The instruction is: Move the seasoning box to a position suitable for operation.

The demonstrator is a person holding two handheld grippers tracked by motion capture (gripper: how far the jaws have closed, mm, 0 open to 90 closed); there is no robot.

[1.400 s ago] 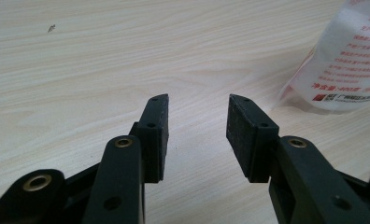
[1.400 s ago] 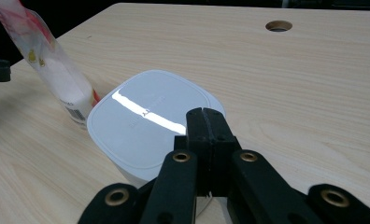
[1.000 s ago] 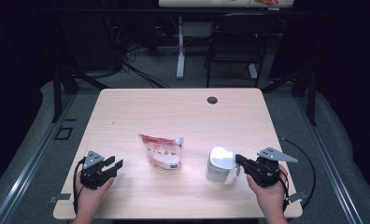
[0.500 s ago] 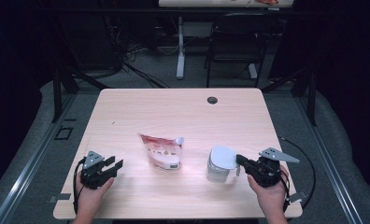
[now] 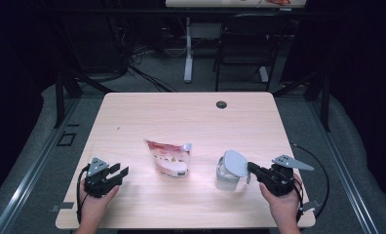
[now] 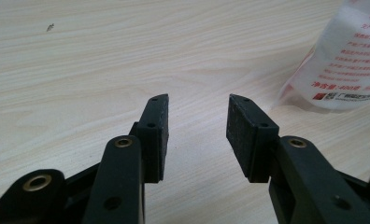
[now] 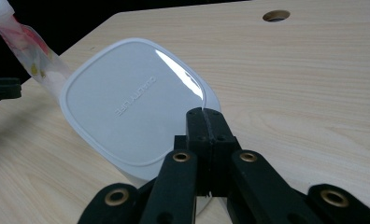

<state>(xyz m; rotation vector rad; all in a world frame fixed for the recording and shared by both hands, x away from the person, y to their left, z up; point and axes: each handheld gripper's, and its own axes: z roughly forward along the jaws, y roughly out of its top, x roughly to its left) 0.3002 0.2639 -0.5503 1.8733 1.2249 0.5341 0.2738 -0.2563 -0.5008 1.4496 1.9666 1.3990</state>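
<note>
A clear plastic container [image 5: 226, 179] stands on the wooden table [image 5: 181, 117] at the front right. Its white lid [image 5: 236, 163] sits tilted on top of it. My right gripper [image 5: 251, 168] is shut on the lid's near edge; in the right gripper view the jaws [image 7: 204, 112] meet on the rim of the lid [image 7: 131, 102]. A red and white spouted pouch [image 5: 169, 158] lies flat at the table's middle. At the front left my left gripper [image 5: 120, 171] rests open and holds nothing. In its own view the jaws [image 6: 197, 105] stand apart, with the pouch [image 6: 346, 60] ahead to the right.
A round cable hole [image 5: 221, 104] sits near the table's far edge. Beyond the table stand a black chair [image 5: 244, 44] and a white desk leg [image 5: 187, 48]. Bare wood lies between the pouch and the far edge.
</note>
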